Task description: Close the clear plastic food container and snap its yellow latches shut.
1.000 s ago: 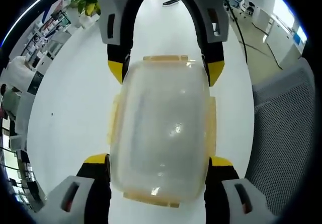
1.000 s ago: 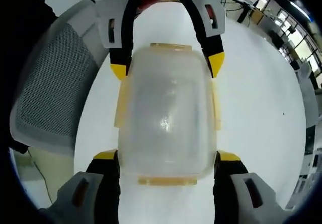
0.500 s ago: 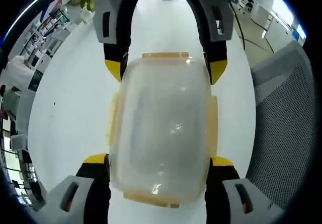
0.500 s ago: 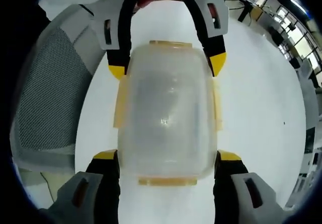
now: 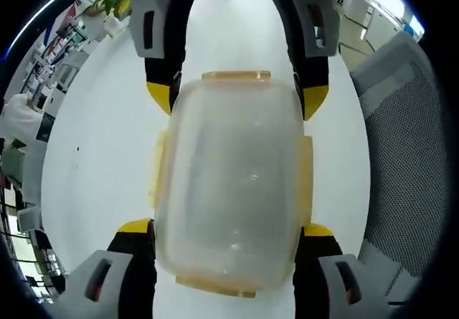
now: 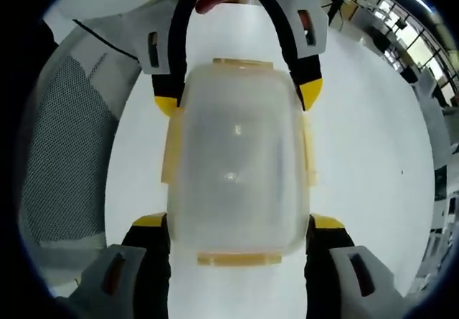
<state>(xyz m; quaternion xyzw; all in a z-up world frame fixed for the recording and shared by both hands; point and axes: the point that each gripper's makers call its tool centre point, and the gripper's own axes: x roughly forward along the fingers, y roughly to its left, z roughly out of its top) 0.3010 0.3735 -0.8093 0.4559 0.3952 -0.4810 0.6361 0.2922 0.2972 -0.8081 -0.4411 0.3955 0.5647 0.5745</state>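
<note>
Container: the clear plastic food container (image 5: 228, 193) sits on the white table (image 5: 93, 154) with its lid on, directly between the two grippers.
Long axis: it runs from one gripper straight to the other, so each gripper faces a short end of the container.
Latches: yellow latches (image 5: 237, 76) show on all four sides; whether any has snapped down cannot be told.
Left gripper: the left gripper (image 5: 224, 227) has its jaws spread, one on each long side of the container's near end; whether the tips touch the walls is unclear.
Right gripper: the right gripper (image 6: 238, 223) is likewise spread and straddles the opposite end, gripping nothing visibly.
Nearer hand: neither; both are equally close, each by its own end latch.
Beyond the container: a grey mesh chair (image 5: 401, 154) stands off the table's edge.
Next move, judged: each end latch lies just ahead of a gripper and would be pressed down there.
</note>
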